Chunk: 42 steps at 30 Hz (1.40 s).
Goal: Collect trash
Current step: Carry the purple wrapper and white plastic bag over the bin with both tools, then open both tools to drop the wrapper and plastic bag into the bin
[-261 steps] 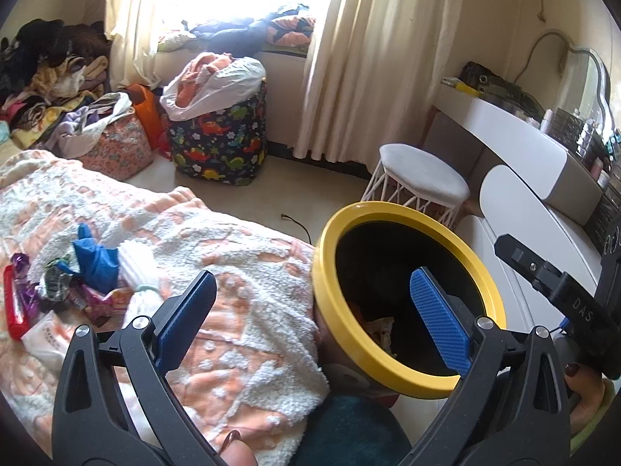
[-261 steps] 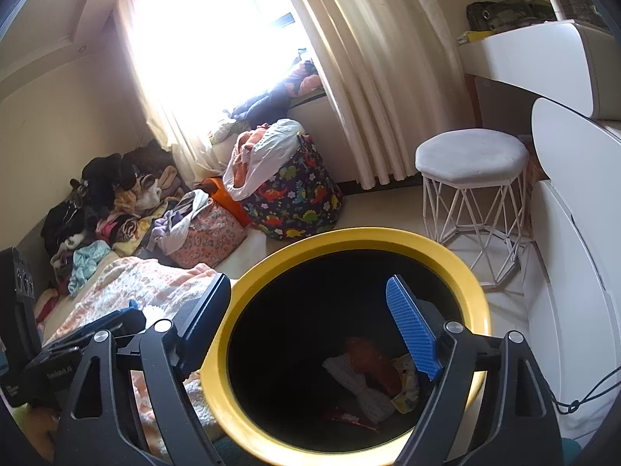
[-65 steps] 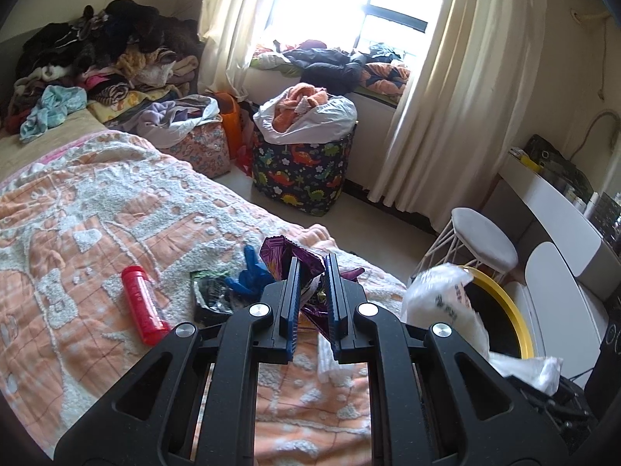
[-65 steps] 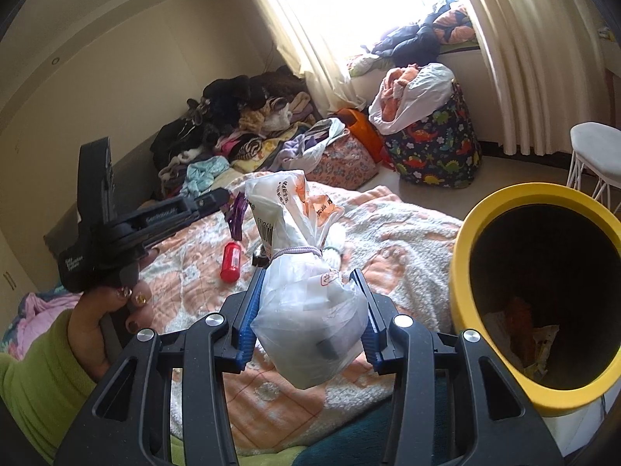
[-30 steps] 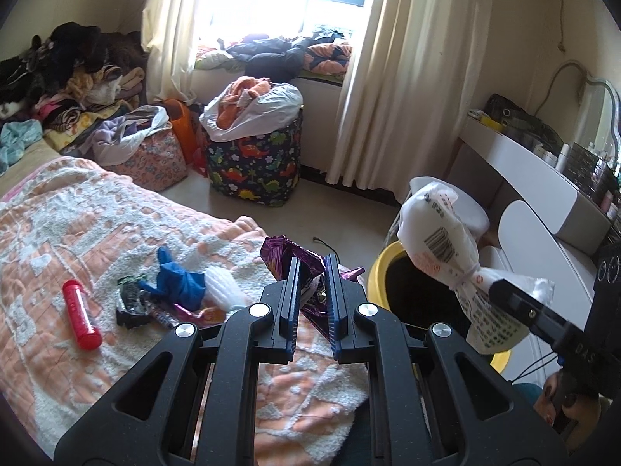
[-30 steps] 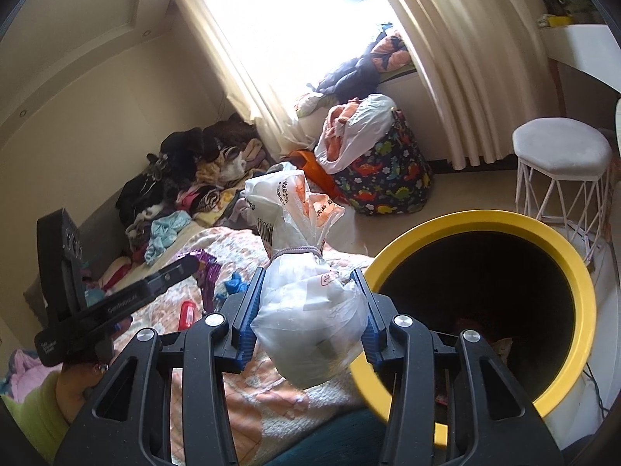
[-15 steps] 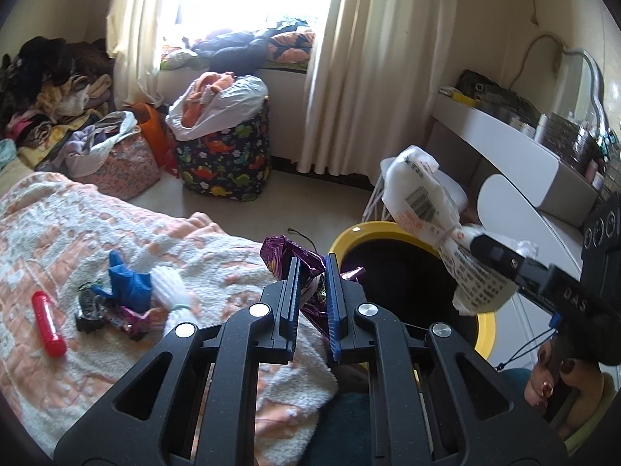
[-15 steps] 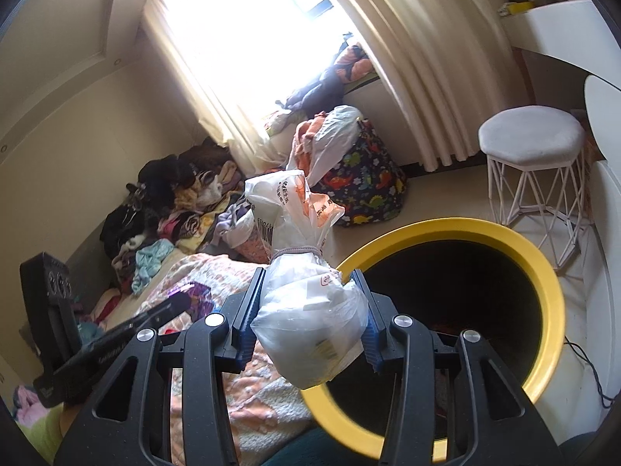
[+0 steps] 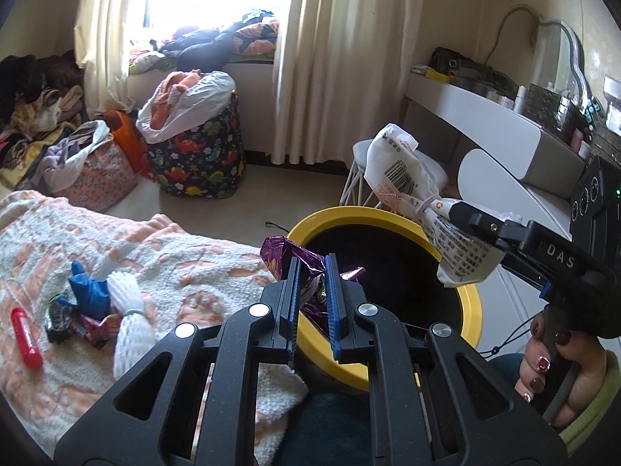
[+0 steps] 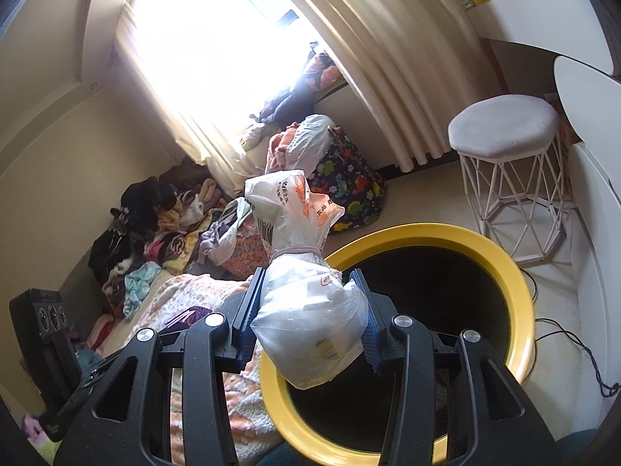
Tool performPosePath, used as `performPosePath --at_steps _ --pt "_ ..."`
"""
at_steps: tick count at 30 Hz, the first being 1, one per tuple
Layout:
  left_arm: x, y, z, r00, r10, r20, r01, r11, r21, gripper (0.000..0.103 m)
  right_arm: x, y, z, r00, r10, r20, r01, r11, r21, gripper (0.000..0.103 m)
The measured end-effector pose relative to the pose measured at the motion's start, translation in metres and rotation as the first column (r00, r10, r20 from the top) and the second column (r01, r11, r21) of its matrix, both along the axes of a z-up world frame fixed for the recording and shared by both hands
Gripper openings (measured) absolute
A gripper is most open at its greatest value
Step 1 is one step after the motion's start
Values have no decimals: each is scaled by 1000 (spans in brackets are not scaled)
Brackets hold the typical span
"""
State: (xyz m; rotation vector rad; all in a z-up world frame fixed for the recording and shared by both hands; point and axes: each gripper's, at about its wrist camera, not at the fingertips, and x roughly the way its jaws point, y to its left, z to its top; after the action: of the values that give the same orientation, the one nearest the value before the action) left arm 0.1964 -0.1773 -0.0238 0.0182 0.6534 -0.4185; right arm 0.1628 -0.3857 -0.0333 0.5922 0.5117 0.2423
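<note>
- A shiny purple wrapper point(image 9: 299, 268) is pinched tight in the left tool point(image 9: 313, 291), whose jaws are nearly closed on it.
- A tied white plastic bag point(image 10: 310, 310) is squeezed in the right tool point(image 10: 308, 320), whose jaws are set partway apart around the fat bag.
- One yellow bin point(image 10: 516, 272) is seen, just ahead of and below both tools; the bag is held over its near rim.
- In the left wrist view, the wrapper is held at the bin's near left rim, and the bag is seen up to the right of the left tool.
- Neither piece has been let go yet, so this trip is judged to be almost done but not finished.
- Something small can be made out deep in the dark bin, but it is too dark for it to be counted.
- More trash is left on the bed point(image 9: 186, 256), to the left of the left tool and lower down.
- There, one red tube point(image 9: 26, 338) is counted.
- Beside it, one blue glove point(image 9: 87, 291) and one white foam net point(image 9: 130, 322) are counted.
- Two or three small dark and pink wrappers point(image 9: 73, 324) are bunched under the glove; the exact count cannot be told.
- So two pieces are held, and about five or six are judged to be left for picking up.
</note>
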Motion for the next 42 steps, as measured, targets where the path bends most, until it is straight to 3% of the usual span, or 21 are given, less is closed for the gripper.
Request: performPosePath --at_steps 21,42 --pt "19 -52 -32 993 -110 -51 112 993 35 8 11 -35 -29 990 -89 -109 94 995 43 41" --pt "53 -69 -60 988 -113 -109 116 993 19 8 25 -39 -46 978 -90 -190 101 994 50 43"
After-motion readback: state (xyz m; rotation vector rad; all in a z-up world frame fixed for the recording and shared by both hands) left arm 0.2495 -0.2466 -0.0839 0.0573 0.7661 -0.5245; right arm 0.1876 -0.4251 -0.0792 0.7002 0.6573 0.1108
